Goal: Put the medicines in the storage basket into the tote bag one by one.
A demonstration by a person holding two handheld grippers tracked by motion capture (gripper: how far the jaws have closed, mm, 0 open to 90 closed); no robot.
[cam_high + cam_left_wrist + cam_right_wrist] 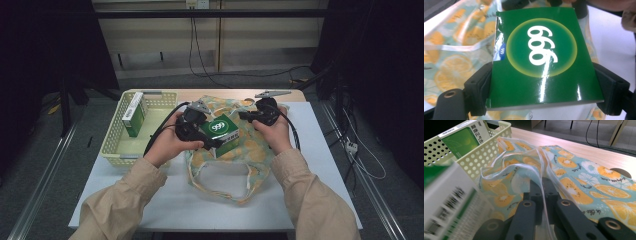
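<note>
Right now your left gripper (212, 142) has its jaws clamped on the two side walls of a green box (223, 132) printed with a white "999" in a yellow-ringed circle. In the left gripper view that box (541, 60) sits squarely between the two black jaws, its glossy face turned up to the camera, and it is held above the fruit-print bag (250, 150), which lies spread on the white surface (320, 150) between your two hands.

Your right gripper (243, 115) is at the far edge of that bag. In the right gripper view its jaws are pressed nearly together with a fold of the bag's thin cloth and its white hem (544, 202) pinched between them, so the rim of the bag (516, 167) is lifted into a loose, crumpled opening. The green box shows blurred at the left of that view (449, 202), just beside the raised rim; whether any part of it is already inside the opening you cannot tell.

To your left, a pale yellow perforated basket (112, 142) rests on the surface, touching or nearly touching the bag's edge. One second box (134, 116), green and white, stands upright inside it near the far end, leaning against the basket's wall.
</note>
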